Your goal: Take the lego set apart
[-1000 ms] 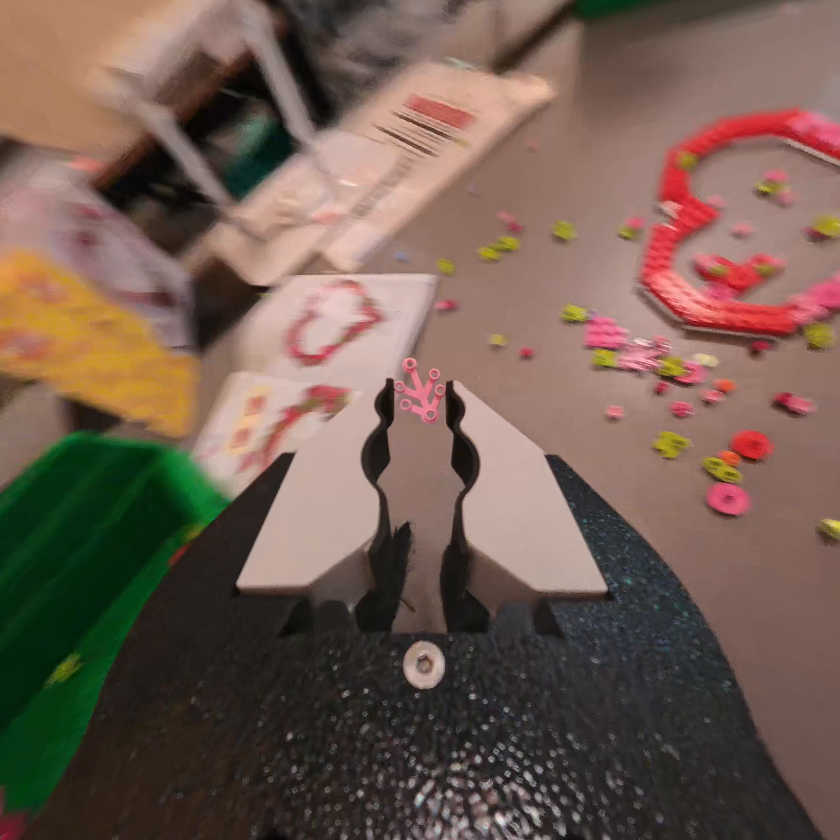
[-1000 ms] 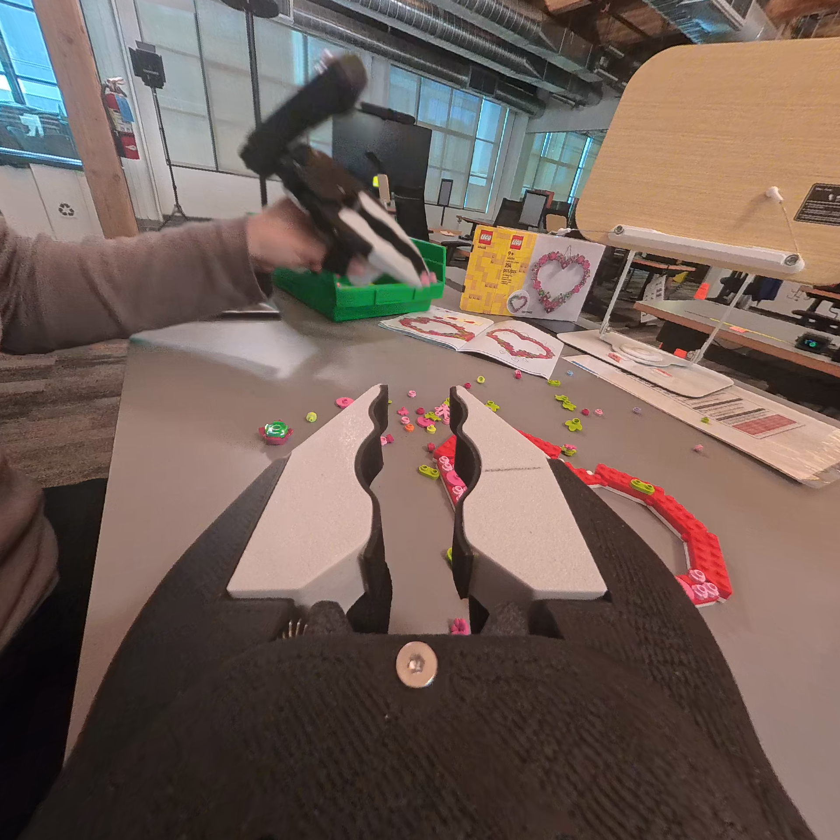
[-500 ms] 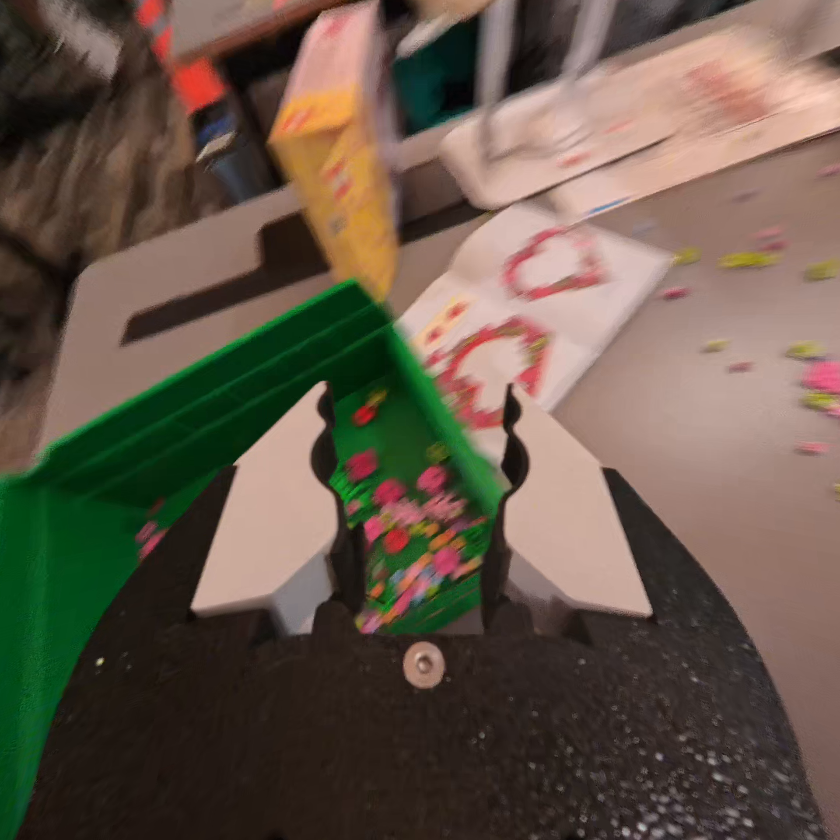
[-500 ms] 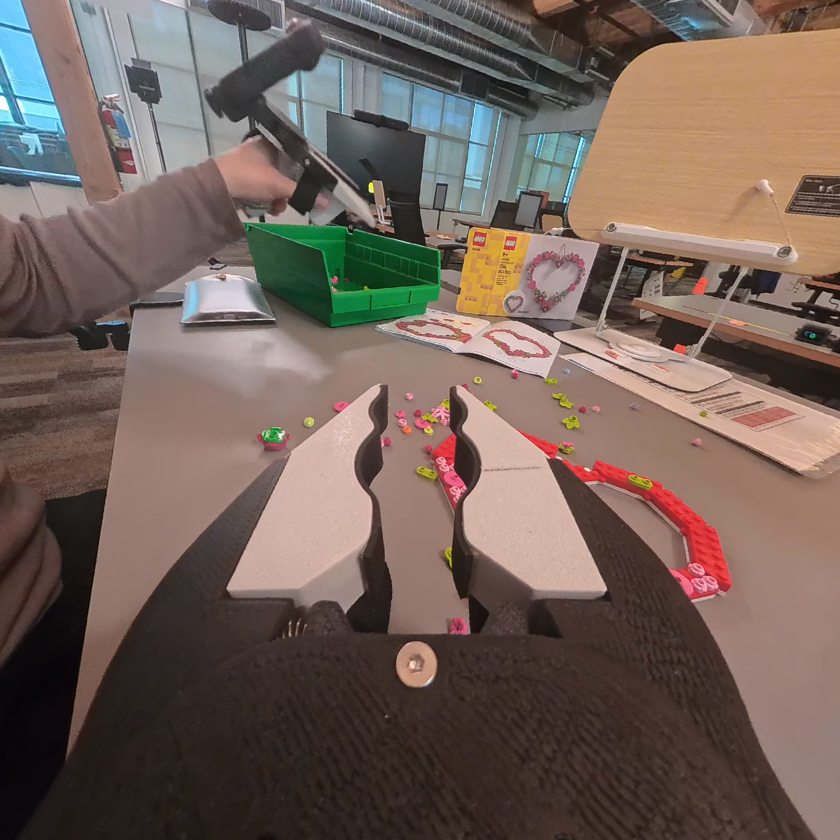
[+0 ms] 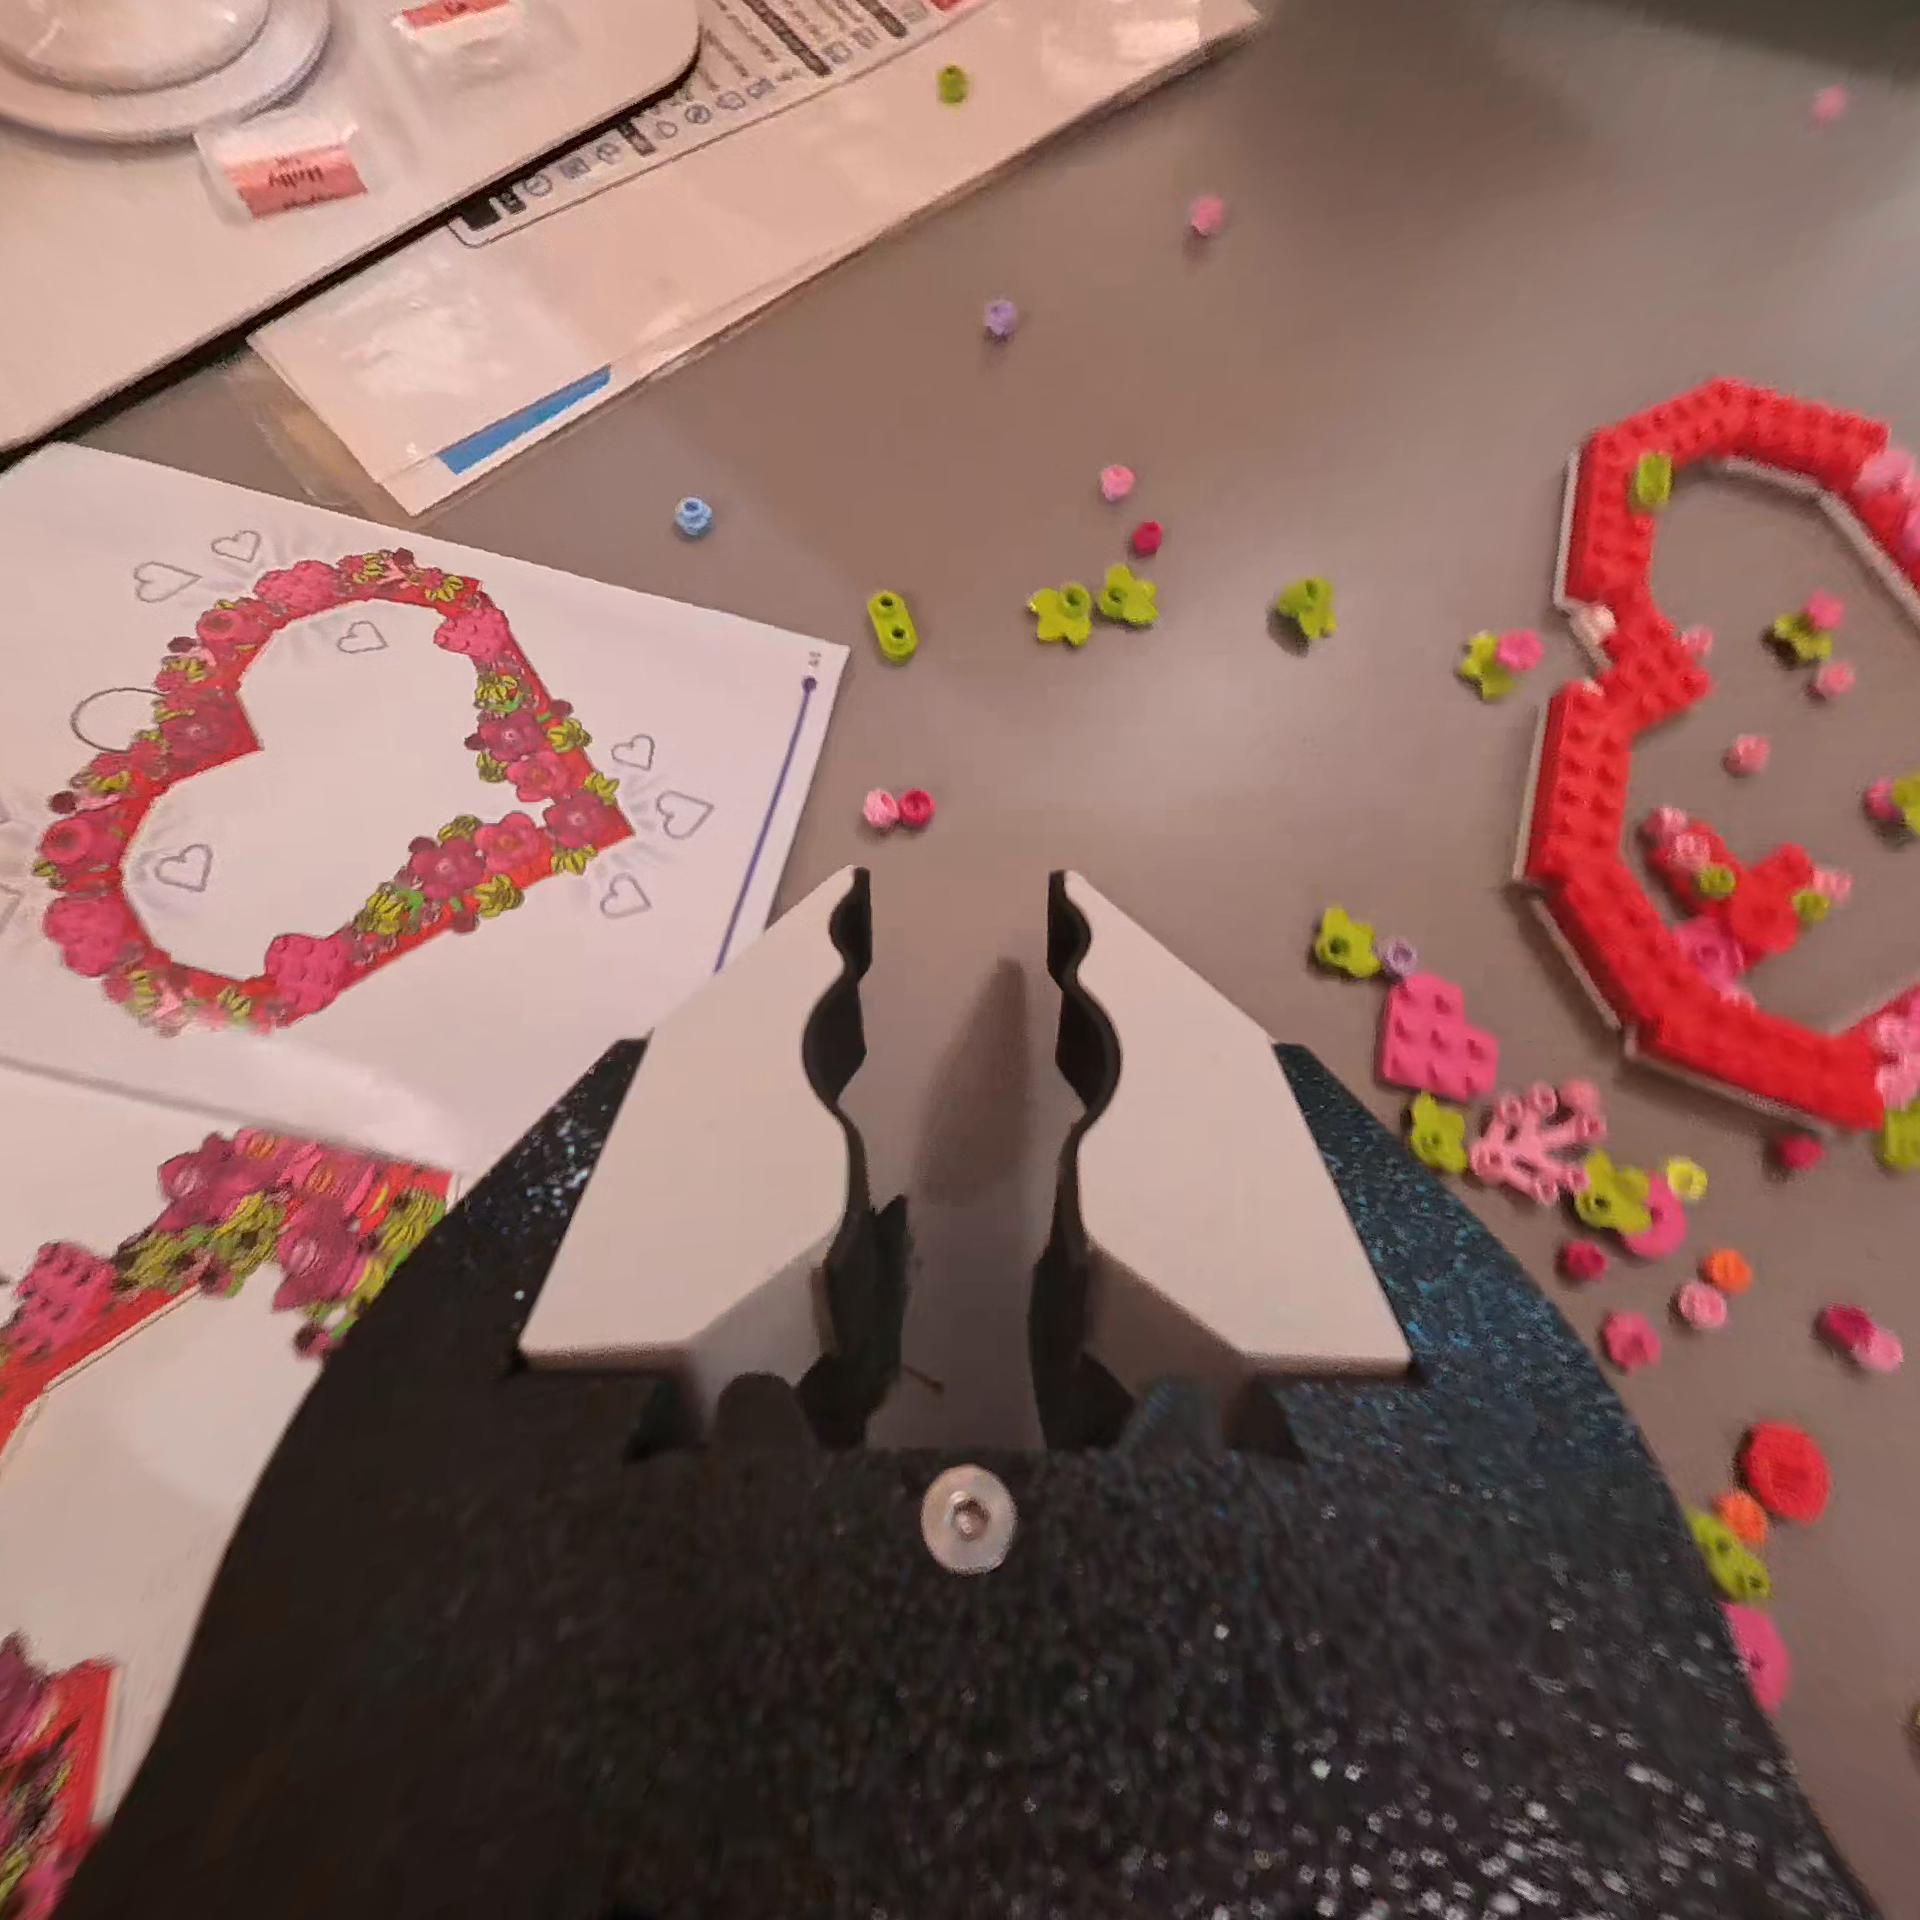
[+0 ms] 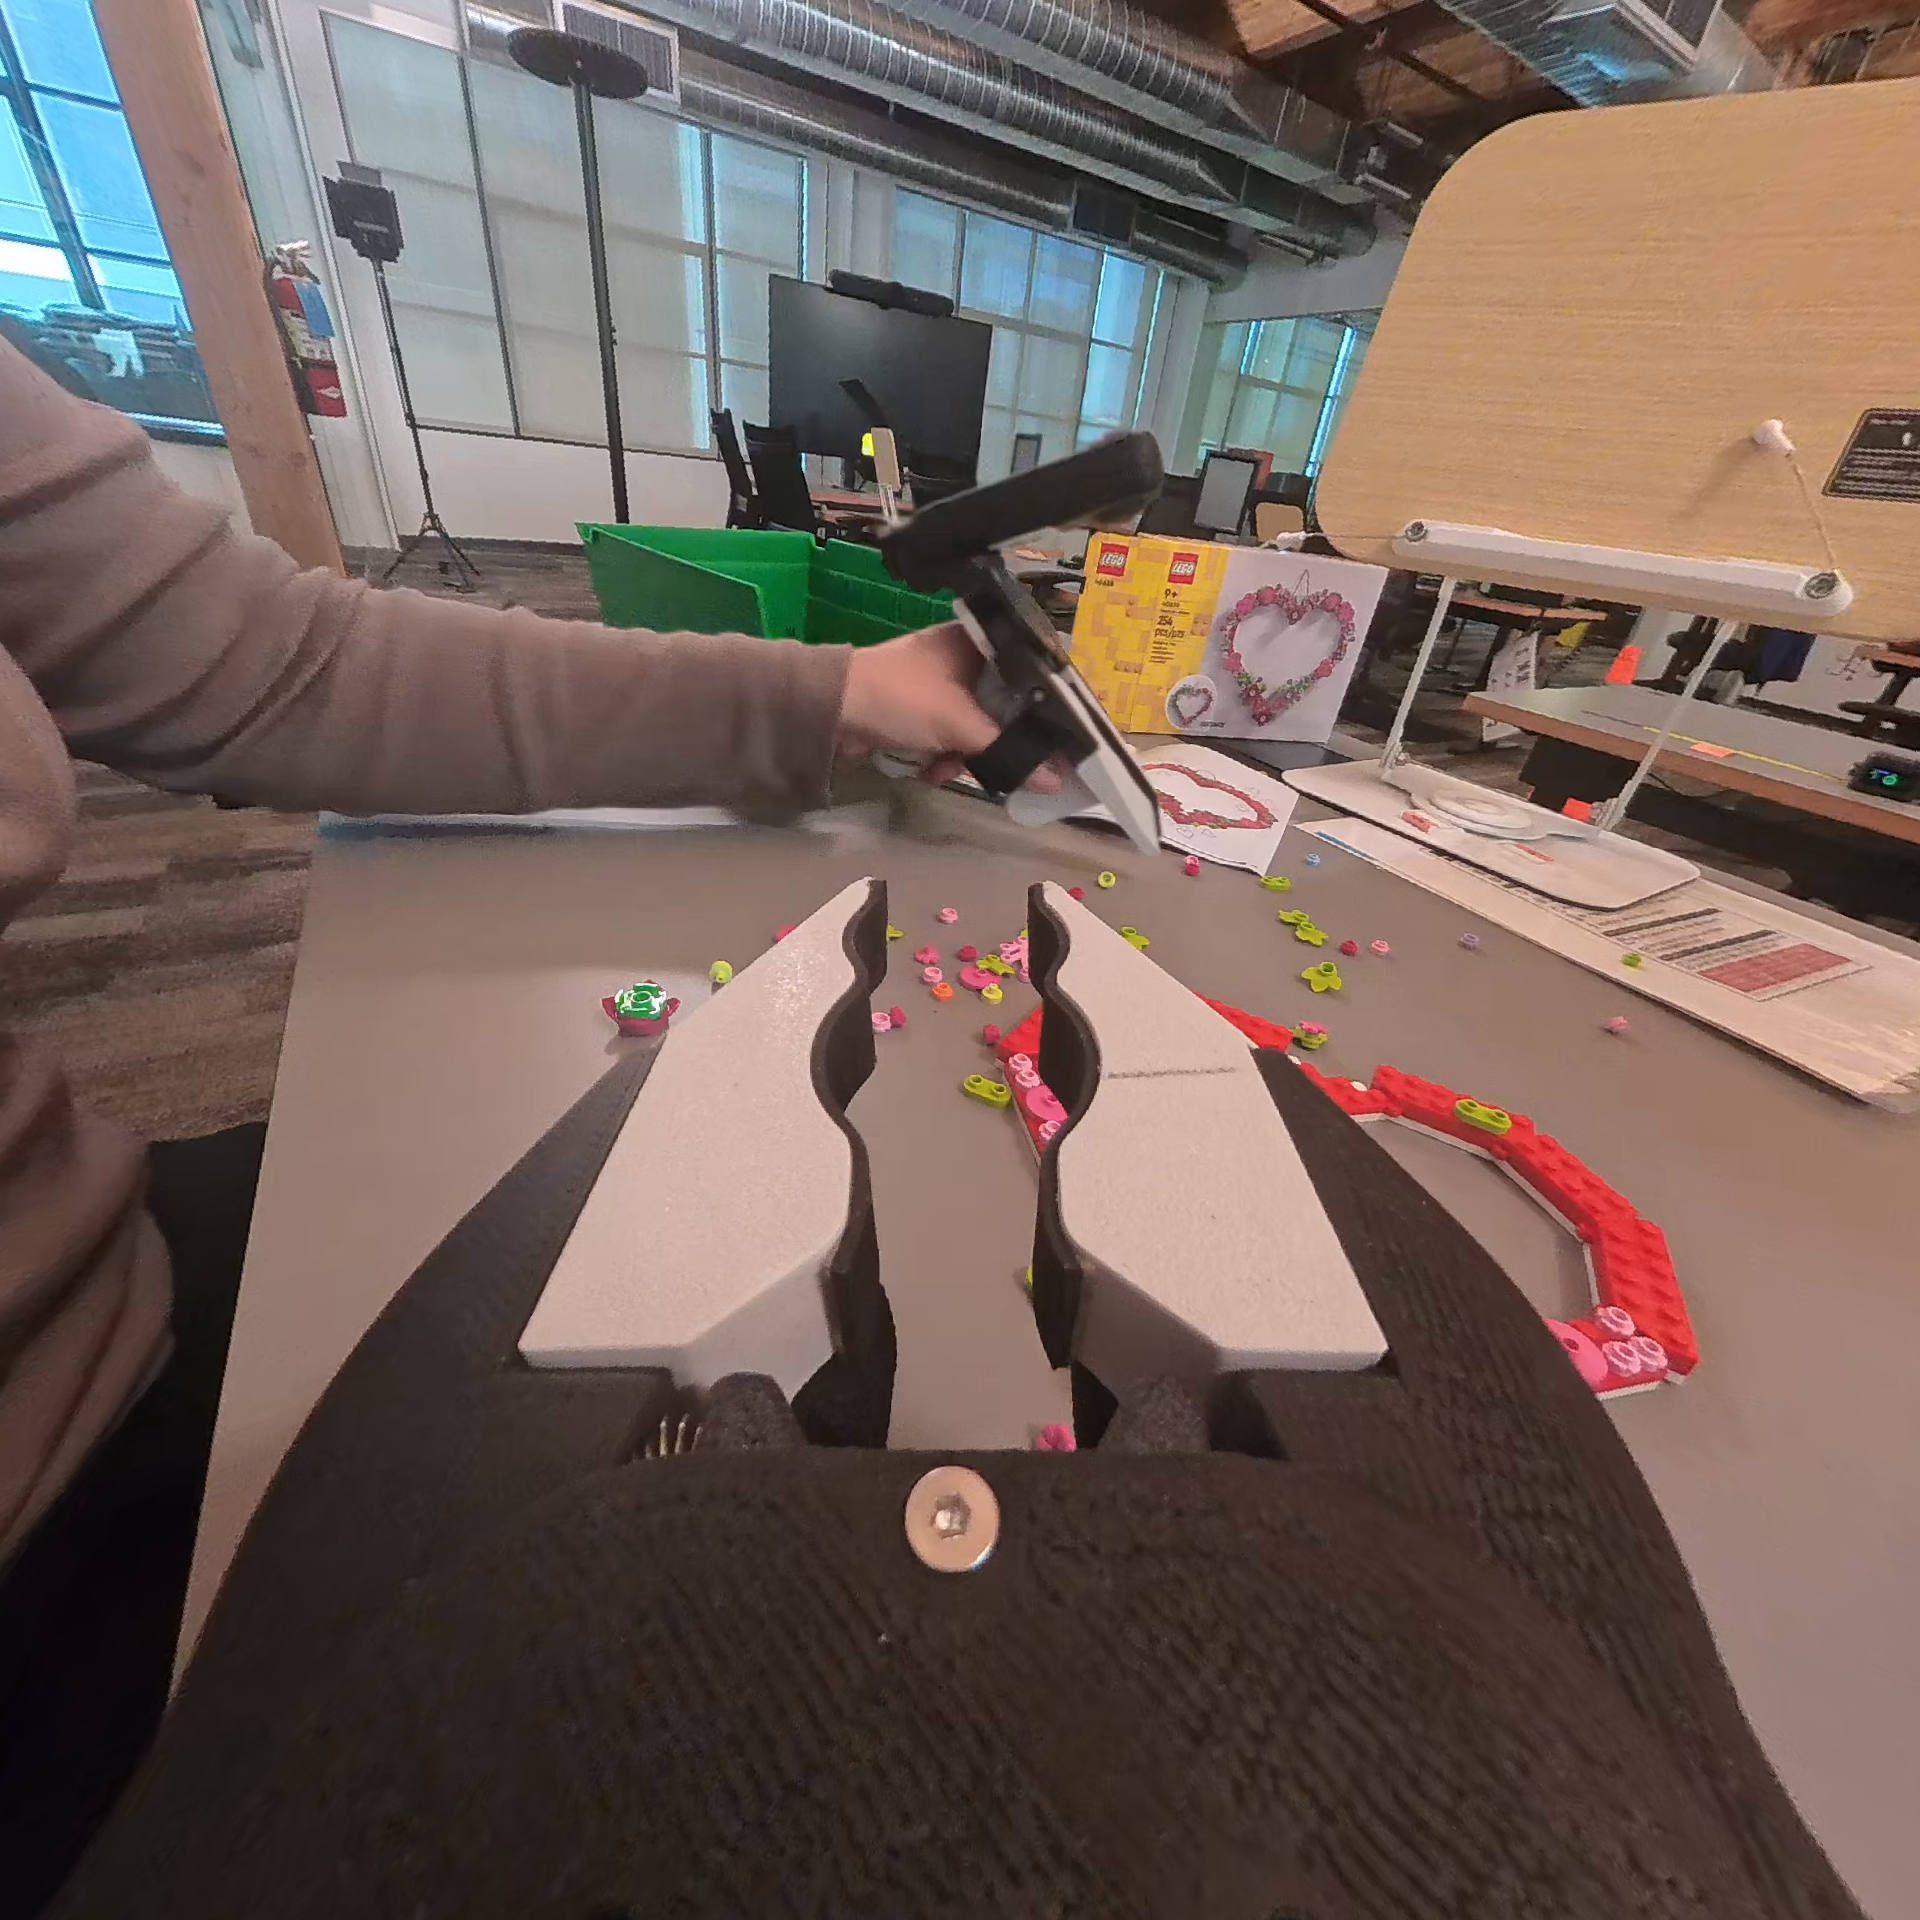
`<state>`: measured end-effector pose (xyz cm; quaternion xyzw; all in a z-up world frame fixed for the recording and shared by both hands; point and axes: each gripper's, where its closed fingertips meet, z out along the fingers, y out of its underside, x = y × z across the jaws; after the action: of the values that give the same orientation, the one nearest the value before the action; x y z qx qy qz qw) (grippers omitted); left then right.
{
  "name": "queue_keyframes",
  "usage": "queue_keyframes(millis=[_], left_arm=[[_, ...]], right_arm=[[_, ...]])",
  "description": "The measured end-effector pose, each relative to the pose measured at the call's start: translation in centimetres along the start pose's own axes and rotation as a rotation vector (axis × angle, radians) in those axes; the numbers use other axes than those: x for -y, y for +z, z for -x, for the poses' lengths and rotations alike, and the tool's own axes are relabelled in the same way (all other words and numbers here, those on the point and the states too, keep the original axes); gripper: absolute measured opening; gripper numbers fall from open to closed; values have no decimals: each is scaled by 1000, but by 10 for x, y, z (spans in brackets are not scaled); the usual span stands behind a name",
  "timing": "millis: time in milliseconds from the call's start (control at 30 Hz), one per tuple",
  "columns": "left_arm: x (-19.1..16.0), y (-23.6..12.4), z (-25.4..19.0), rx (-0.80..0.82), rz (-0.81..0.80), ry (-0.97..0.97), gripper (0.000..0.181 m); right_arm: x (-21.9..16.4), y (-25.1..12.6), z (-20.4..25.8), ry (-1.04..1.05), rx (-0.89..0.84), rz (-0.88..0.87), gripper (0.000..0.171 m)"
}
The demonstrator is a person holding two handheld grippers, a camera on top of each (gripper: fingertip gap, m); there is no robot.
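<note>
- Left hand-held gripper (image 5: 956, 914) hangs empty, jaws parted, over the grey tabletop (image 5: 1299, 343), ready for loose bits.
- Right hand-held gripper (image 6: 956, 904), released too, waits beside the red brick heart frame (image 6: 1538, 1195) near the tabletop's right edge.

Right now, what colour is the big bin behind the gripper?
Bright green. The bin shows best in the right wrist view, at the table's far side.

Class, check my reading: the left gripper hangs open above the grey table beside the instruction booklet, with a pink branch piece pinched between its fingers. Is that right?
Not quite. The left gripper does hang open above the grey table beside the instruction booklet, but nothing is between its fingers. The left wrist view shows only bare table in the gap; a pink branch piece lies among the loose pieces to its right.
</note>
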<state>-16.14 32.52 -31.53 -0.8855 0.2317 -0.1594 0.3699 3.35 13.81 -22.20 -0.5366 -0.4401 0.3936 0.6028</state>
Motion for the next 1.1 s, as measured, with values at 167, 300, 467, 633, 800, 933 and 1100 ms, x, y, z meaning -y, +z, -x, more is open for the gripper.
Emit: queue_keyframes(millis=[167,300,467,633,800,933,1100], left_arm=[[4,18,11,21,14,-44,29],[6,22,8,5,9,-18,10],[5,10,4,24,-8,43,2],[29,-56,-2,80,-209,83,2],[34,-171,25,393,-374,129,2],[-11,-237,86,660,-218,-37,2],[-62,-254,125,664,-68,-320,66]], right_arm=[[1,-1,-2,20,1,-12,25],[3,-2,-4,38,-1,-26,25],[5,-4,-7,64,-8,-46,26],[6,-5,-8,79,-6,-52,26],[6,-4,-7,74,-5,-51,26],[6,-5,-7,78,-4,-52,26],[6,-4,-7,80,-5,-51,26]])
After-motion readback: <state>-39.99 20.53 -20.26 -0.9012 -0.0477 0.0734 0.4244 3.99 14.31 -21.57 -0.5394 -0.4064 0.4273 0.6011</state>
